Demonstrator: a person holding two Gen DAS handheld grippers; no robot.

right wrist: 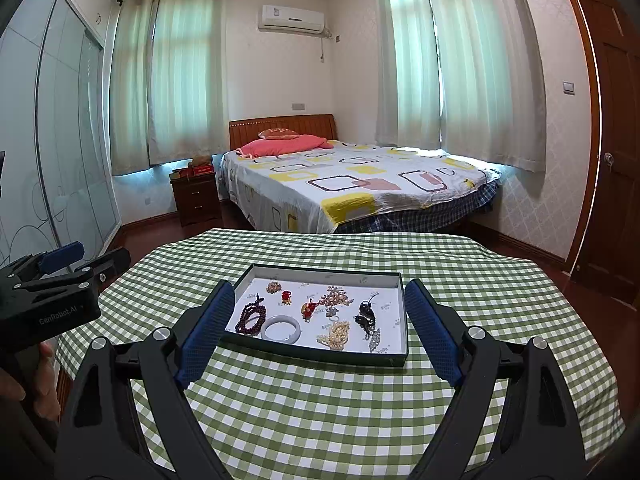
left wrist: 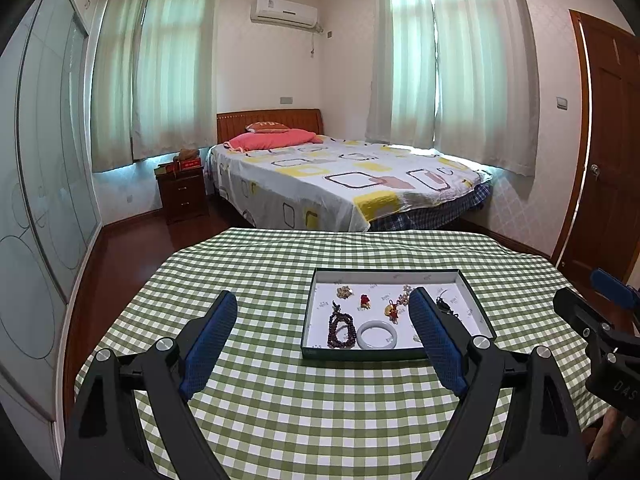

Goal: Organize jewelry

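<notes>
Nearest the lens, both the left gripper (left wrist: 322, 344) and right gripper (right wrist: 316, 332) are held over the counter's near edge, jaws wide apart and empty. The jewelry is crowded in the tray (right wrist: 404, 320) at mid-counter; neighbouring strands could be snagged, since the pearl cluster (right wrist: 334, 334) lies touching other pieces.

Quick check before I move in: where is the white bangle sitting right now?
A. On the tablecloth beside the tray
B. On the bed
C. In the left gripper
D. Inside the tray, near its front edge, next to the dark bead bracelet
D. The white bangle lies flat in the tray by its front wall, right beside the dark bead bracelet; both grippers are open and hold nothing.
</notes>
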